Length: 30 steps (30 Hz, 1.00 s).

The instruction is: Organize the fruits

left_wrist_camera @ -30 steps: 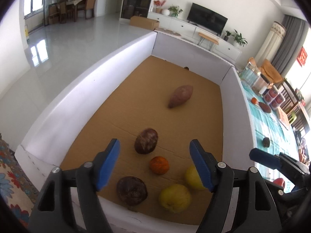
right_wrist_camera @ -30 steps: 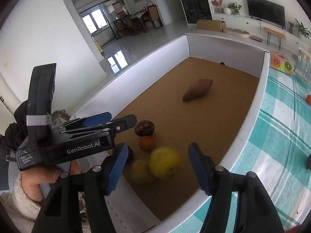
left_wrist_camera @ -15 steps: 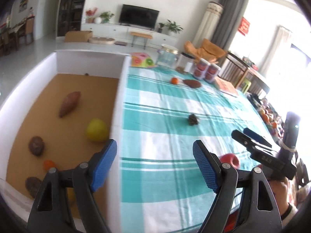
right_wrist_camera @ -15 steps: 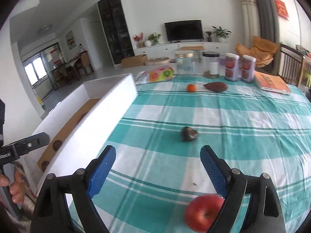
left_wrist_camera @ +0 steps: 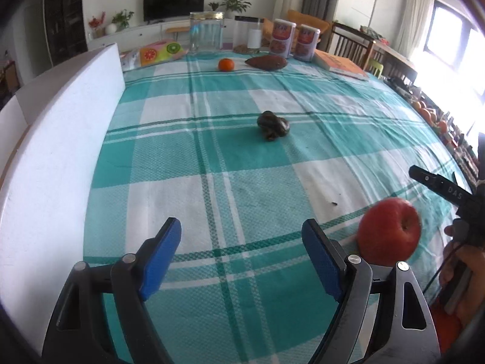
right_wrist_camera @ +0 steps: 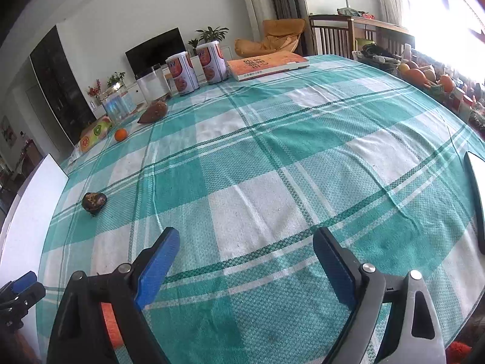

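Jaws of both grippers gape empty over open tablecloth [right_wrist_camera: 272, 151]; box wall [left_wrist_camera: 60, 151] left.

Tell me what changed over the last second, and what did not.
Both grippers swung away from the white box and now look over the checked tablecloth. The left gripper and right gripper have just been opening, nothing between their jaws. The red apple, orange and sweet potato stayed put.
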Tool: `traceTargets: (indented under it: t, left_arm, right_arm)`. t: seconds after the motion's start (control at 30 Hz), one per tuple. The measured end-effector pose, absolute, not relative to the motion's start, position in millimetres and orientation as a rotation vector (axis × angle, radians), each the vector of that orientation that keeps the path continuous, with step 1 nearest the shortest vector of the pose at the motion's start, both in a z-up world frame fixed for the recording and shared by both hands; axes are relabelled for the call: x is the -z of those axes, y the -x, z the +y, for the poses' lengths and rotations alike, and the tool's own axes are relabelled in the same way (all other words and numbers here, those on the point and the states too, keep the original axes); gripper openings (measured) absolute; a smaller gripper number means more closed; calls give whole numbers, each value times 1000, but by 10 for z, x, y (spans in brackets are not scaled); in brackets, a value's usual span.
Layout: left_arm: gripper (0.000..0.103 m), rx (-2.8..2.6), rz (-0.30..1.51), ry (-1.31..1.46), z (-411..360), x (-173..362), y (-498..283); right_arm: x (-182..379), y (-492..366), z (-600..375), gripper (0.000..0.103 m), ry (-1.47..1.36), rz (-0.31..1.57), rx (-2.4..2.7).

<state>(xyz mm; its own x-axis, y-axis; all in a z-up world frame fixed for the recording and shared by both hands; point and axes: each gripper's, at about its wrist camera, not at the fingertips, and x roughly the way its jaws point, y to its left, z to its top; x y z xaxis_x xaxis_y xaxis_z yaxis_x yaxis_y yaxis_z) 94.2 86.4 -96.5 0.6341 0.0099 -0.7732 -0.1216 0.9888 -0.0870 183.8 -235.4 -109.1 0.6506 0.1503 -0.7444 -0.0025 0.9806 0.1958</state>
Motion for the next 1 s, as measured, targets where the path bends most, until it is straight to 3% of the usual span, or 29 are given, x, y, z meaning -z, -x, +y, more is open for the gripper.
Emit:
traceTargets:
  t: [0.23,0.43,0.77,0.9,1.0]
  left_arm:
    - [84,-156,901,100,1075,1257,-1152]
    - [88,-140,902,81,1034,1251,-1180]
    - [92,-139,911,65,1003,1266,-1203]
    - [93,-137,912,65,1005,1271,-1209]
    - [93,-137,913,64,1003,1271,-1209]
  right_arm:
    - [1208,-1885,-2387,90,-183,897,-42]
    - [1235,-1903,-2286,98,-127,911,-38]
    - [1201,-1867,-2343,98,-184,901,-66]
    - [964,-1697,-2323,98,-338,777,-361]
    - [781,-1457,-1970,99,-244,709,-606]
